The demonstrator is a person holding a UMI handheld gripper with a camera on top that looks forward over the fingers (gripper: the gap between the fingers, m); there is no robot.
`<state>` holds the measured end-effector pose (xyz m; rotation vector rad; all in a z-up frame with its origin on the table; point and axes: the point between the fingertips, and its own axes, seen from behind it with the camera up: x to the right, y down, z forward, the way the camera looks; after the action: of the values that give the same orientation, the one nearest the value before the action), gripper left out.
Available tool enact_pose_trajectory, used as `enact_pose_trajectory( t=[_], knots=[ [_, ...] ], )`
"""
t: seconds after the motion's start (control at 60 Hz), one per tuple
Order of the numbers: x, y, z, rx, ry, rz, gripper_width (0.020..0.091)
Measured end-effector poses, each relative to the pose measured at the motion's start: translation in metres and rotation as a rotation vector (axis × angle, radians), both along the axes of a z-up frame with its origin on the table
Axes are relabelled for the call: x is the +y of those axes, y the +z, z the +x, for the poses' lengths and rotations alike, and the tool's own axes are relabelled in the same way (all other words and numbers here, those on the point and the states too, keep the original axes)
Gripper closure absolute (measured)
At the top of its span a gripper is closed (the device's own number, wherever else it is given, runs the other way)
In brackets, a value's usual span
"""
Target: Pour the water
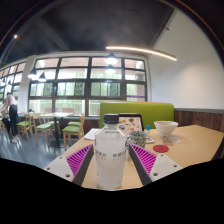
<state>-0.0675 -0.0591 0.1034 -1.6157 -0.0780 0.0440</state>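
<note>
- We see a clear plastic water bottle (110,153) standing upright between the two fingers of the tool (111,166); white cap on, white label band around its middle.
- Tool state: the magenta pads (78,160) sit tight against the bottle on both sides, no gap that we can make out, so we read it as clamped on the bottle.
- We can't tell whether the bottle's base rests on the counter (195,145) or is lifted; its bottom is cut off from view.
- The counter is light wood and runs out ahead and to the right of the fingers.
- Beyond the fingers, to the right, a white bowl (166,128) stands upright on the counter, well apart from the bottle.
- Between the bowl and the right finger we see a small red round thing (160,149) lying flat on the counter, maybe a coaster or lid; too small to say which.
- Just behind the bottle's cap there is a printed card or packet (130,124) with some small items around it; details too small to read.
- Behind the counter a green padded bench back (150,111).
- Room beyond: big dark-framed windows (75,82), wooden tables and chairs (72,128) on the left side.
- A person (10,112) is at the far left by the windows.
- A long strip light (140,51) on the dark ceiling.
</note>
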Motion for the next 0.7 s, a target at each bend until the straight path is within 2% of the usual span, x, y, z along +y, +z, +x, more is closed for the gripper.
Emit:
enact_pose_trajectory(
  t=[0.067,0.117,0.15,0.183,0.217,0.233,0.25,0.267,0.283,0.333,0.55,0.7],
  knots=[
    [0.02,-0.003,0.009,0.007,-0.021,0.008,0.0312],
    [0.03,-0.008,0.005,0.015,-0.012,-0.002,0.0569],
    [0.032,-0.004,0.006,0.015,-0.027,0.008,0.0571],
    [0.033,-0.007,0.004,0.012,-0.028,0.018,0.0608],
    [0.033,-0.007,0.001,0.01,-0.018,0.022,0.0601],
    [0.034,-0.008,0.0,0.009,-0.012,0.019,0.0631],
    [0.034,-0.008,0.0,0.01,-0.007,0.015,0.0623],
    [0.034,-0.009,0.0,0.012,-0.003,0.012,0.0656],
    [0.035,-0.009,0.0,0.013,0.0,0.008,0.065],
    [0.035,-0.007,-0.003,-0.004,0.024,0.009,0.0704],
    [0.055,-0.007,-0.014,0.014,0.082,-0.055,0.0705],
    [0.091,0.012,-0.042,0.198,0.148,-0.096,0.0707]
  ],
)
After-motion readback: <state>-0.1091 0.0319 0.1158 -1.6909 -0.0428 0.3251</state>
